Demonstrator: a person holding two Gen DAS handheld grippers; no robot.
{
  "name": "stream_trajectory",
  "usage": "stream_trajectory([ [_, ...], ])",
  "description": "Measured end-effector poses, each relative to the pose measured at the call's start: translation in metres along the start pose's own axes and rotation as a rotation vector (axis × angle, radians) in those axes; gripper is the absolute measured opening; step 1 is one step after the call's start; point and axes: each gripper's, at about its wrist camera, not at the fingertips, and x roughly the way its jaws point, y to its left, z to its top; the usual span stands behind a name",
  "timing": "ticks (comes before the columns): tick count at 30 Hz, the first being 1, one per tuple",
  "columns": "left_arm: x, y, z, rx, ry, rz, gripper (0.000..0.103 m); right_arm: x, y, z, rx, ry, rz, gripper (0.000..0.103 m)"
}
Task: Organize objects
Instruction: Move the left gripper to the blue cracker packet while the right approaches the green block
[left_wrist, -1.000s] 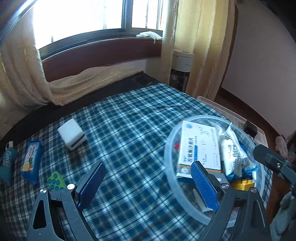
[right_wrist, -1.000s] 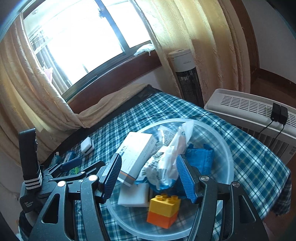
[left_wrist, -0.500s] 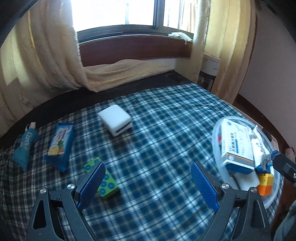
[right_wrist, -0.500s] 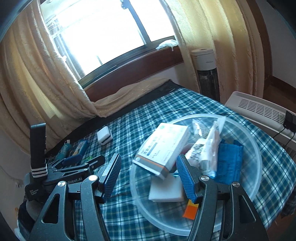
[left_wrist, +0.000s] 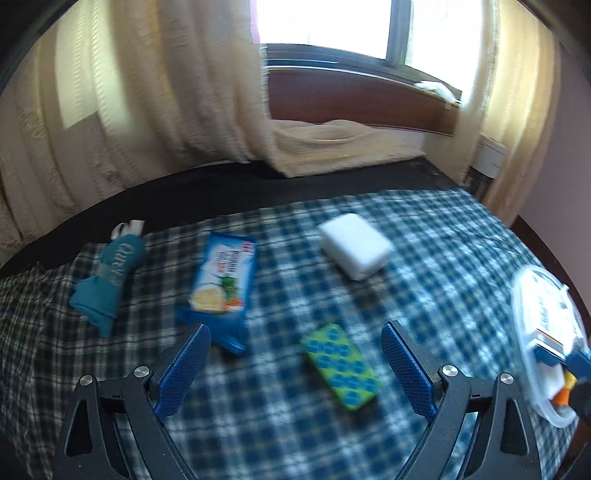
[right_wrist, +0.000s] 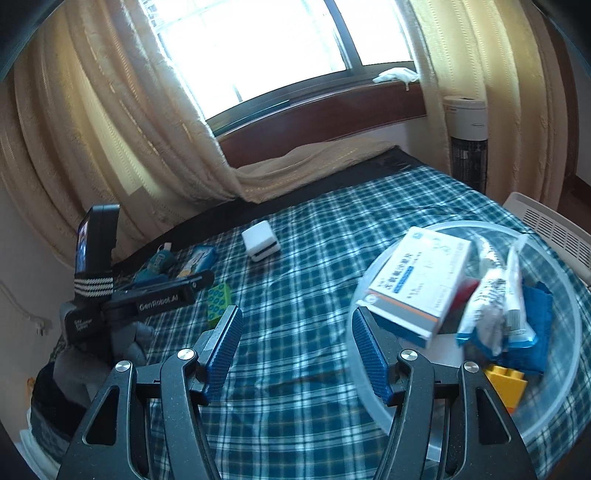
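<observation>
Clear bowl (right_wrist: 554, 417) at bed's right edge already holds medicine box (right_wrist: 417, 284), packets, yellow brick (right_wrist: 508, 384). Left on plaid bed (left_wrist: 443, 240): green-blue block (left_wrist: 340, 365), snack packet (left_wrist: 223, 273), white box (left_wrist: 354, 245), teal tube (left_wrist: 110, 269) near far-left edge. Left gripper (left_wrist: 295, 369) wide, empty; right gripper (right_wrist: 295, 354) half-open, empty.

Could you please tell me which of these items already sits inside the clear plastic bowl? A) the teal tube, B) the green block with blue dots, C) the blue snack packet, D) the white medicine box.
D: the white medicine box rests inside the clear plastic bowl, while the other three lie out on the plaid cloth.
</observation>
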Motion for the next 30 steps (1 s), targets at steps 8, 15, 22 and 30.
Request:
stream_trajectory([
  [8,0.029,0.033,0.011,-0.055,0.030,0.051,0.096,0.026,0.026,-0.002,-0.052,0.057,0.031,0.063],
  [15,0.053,0.049,0.021,-0.084,0.052,0.084,0.096,0.049,0.042,-0.006,-0.081,0.117,0.054,0.063],
  [22,0.064,0.052,0.022,-0.090,0.071,0.065,0.079,0.068,0.052,-0.007,-0.097,0.161,0.060,0.063],
  [30,0.063,0.057,0.023,-0.105,0.066,0.041,0.055,0.090,0.065,-0.006,-0.119,0.198,0.050,0.063],
])
